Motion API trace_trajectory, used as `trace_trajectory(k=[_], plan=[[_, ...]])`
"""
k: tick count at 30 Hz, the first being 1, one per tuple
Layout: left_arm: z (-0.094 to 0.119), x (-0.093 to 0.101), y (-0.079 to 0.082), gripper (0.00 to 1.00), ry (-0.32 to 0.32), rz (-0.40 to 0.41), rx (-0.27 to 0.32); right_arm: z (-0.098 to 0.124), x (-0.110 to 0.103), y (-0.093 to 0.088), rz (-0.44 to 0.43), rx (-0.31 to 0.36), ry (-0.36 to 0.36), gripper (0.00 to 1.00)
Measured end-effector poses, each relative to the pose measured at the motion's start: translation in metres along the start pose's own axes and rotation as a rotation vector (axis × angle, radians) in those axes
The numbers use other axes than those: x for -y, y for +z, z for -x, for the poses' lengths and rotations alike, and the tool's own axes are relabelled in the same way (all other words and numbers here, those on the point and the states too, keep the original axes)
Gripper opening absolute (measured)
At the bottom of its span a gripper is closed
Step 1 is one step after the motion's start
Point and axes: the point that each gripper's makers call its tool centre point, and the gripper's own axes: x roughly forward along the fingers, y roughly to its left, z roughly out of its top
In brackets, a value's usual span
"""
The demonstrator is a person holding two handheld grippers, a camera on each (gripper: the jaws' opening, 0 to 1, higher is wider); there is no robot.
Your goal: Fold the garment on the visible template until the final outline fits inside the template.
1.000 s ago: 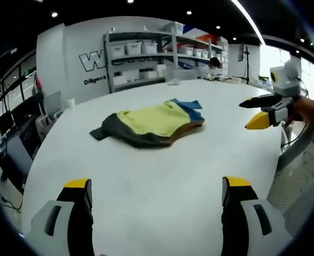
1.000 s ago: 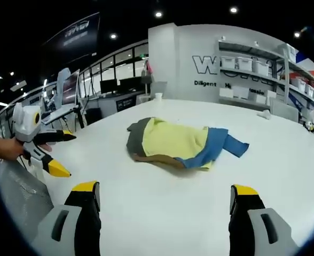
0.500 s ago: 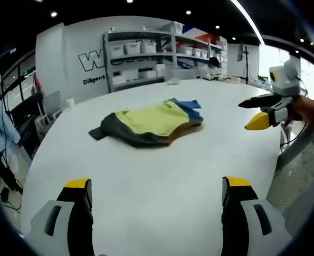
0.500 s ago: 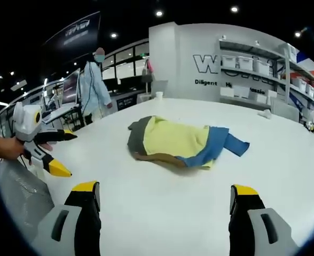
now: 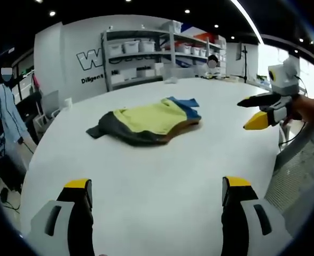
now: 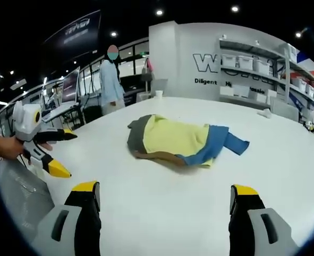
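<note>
A crumpled garment [image 5: 149, 120] of yellow, dark grey, blue and brown lies in a heap on the round white table [image 5: 162, 176]; the right gripper view has the garment [image 6: 179, 141] at centre on the table [image 6: 173, 213]. My left gripper [image 5: 157, 193] stands open above the near table edge, well short of the cloth, and comes into the right gripper view as the left gripper [image 6: 56, 152], held by a hand. My right gripper [image 6: 165, 198] is open too, with nothing between its jaws, and enters the left gripper view as the right gripper [image 5: 256, 112].
Shelving with white bins [image 5: 141, 56] lines the back wall. A person in a light coat [image 6: 111, 80] stands beyond the table, next to desks with monitors [image 6: 71, 88]. A grey mesh chair back [image 5: 301, 170] sits at the table's right side.
The person in the light coat has walked along the far side of the table. Garment and both grippers have stayed where they were.
</note>
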Motion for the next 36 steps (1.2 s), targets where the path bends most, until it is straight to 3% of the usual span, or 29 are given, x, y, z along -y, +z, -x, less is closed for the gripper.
trace_trajectory(k=[15,26,36], plan=[[-0.002,0.005,0.007,0.99,-0.027,-0.010,0.022,-0.004,-0.003,0.000,0.035,-0.014,0.007,0.98],[-0.002,-0.004,0.007,0.99,-0.018,0.071,0.027,-0.003,0.006,0.000,0.011,-0.013,-0.020,0.98],[-0.004,-0.001,0.011,0.98,-0.042,0.031,0.034,-0.004,0.008,0.006,0.043,-0.013,-0.020,0.95]])
